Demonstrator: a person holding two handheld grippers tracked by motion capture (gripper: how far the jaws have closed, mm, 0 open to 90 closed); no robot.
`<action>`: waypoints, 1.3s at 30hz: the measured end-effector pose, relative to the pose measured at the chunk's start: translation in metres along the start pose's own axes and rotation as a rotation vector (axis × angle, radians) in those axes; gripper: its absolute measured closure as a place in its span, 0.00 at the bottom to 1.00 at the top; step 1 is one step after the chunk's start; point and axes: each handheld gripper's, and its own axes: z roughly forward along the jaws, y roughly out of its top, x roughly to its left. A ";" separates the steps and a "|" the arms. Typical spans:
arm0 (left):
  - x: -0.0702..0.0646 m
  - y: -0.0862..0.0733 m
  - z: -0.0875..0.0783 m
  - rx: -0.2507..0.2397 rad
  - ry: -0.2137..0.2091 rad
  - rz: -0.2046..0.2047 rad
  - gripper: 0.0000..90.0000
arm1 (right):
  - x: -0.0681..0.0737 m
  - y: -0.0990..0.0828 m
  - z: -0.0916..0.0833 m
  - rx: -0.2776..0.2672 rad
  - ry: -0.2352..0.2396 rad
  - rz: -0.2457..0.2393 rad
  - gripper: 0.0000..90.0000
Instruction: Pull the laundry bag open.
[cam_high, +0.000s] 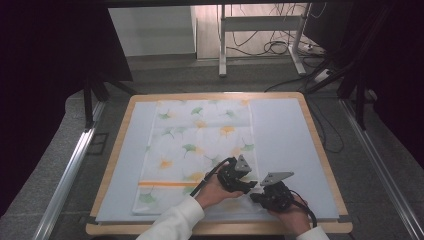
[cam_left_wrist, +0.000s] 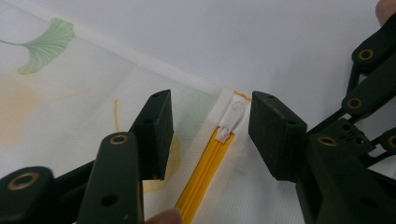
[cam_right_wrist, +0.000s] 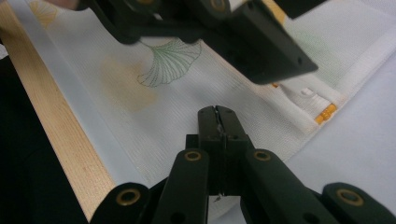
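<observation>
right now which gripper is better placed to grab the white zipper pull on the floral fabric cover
Left. The left gripper has its open jaws on either side of the white zipper pull at the end of the yellow zipper. The right gripper is shut, pinching the white floral fabric cover.

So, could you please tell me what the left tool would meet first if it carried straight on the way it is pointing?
Most likely the white zipper pull at the end of the yellow zipper. It lies between the left tool's open jaws, just ahead, on the ginkgo-print fabric cover. Depth is hard to judge.
</observation>
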 end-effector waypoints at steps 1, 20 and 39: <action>0.000 0.000 0.001 0.002 -0.001 0.002 0.56 | 0.000 0.000 0.000 0.000 0.000 -0.002 0.99; 0.003 0.007 0.015 0.063 -0.051 -0.017 0.82 | -0.001 0.000 0.000 0.002 0.004 -0.006 0.99; -0.003 0.007 0.014 0.058 0.000 -0.024 1.00 | -0.001 0.000 0.000 0.003 0.004 -0.005 0.99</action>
